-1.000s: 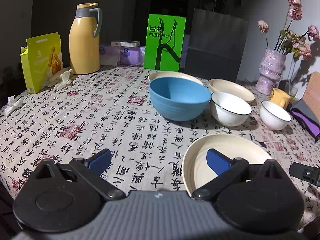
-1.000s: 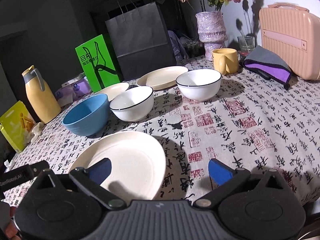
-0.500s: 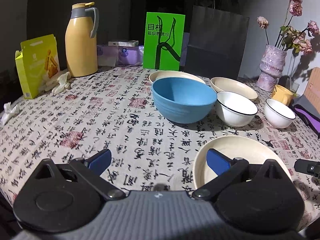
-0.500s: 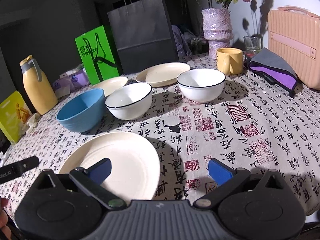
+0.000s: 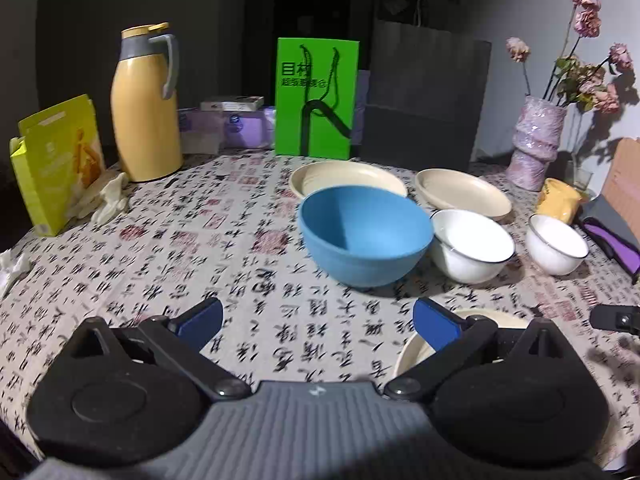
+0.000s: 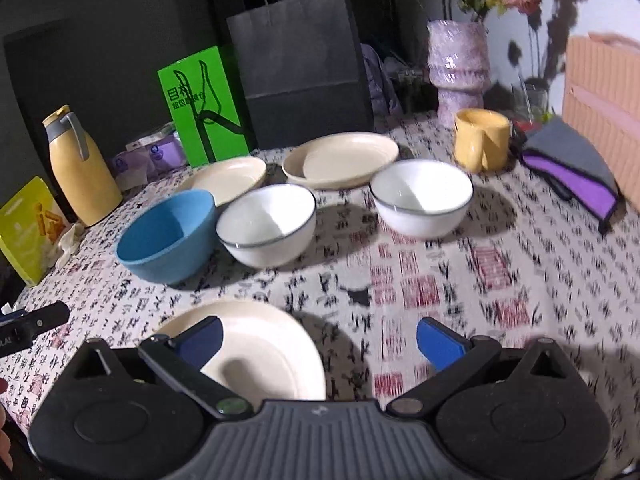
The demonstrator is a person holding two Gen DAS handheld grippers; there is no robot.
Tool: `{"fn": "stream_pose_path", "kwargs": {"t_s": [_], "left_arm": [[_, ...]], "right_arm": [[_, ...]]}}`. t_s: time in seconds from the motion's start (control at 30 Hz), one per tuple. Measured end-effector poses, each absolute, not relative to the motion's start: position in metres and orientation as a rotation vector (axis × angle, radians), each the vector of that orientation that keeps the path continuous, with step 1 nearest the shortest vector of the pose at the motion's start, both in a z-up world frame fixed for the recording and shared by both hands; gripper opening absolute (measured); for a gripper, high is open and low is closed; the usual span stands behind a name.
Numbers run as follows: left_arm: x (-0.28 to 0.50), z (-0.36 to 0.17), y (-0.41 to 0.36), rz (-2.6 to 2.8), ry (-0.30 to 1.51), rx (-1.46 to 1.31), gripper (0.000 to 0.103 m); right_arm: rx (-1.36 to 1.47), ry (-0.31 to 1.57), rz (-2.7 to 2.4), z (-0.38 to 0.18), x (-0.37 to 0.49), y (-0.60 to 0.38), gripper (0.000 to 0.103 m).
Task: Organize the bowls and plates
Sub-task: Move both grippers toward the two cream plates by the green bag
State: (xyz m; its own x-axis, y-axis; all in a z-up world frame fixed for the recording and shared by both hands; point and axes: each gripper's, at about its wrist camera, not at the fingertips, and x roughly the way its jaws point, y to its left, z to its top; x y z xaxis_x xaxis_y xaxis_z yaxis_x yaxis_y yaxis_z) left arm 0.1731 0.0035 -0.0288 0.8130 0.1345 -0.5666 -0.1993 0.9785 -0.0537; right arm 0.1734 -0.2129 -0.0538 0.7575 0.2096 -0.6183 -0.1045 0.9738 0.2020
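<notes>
My left tool [image 5: 316,318] and right tool [image 6: 318,338] both hang spread wide, holding nothing, over the table [image 5: 200,248]. Nearest me lies a cream plate [image 6: 260,344]; beyond it the blue bowl [image 5: 366,236] touches a white bowl [image 5: 472,246].

blue bowl [image 5: 366,236], cream plates [image 5: 464,194], calligraphy-print tablecloth [image 5: 200,248], green bag [image 5: 316,98]
</notes>
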Motion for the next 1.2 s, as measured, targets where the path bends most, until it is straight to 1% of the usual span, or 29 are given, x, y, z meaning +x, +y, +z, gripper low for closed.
{"fn": "stream_pose_path", "kwargs": {"t_s": [0.53,1.2], "left_arm": [[0.214,0.024,0.015,0.108,0.566,-0.101,0.103],[0.302,0.053,0.051,0.060,0.572,-0.195,0.103]], "right_arm": [[0.037,0.629,0.196,0.016,0.216,-0.185,0.103],[0.067,0.694,0.190,0.051,0.311,-0.158,0.103]]}}
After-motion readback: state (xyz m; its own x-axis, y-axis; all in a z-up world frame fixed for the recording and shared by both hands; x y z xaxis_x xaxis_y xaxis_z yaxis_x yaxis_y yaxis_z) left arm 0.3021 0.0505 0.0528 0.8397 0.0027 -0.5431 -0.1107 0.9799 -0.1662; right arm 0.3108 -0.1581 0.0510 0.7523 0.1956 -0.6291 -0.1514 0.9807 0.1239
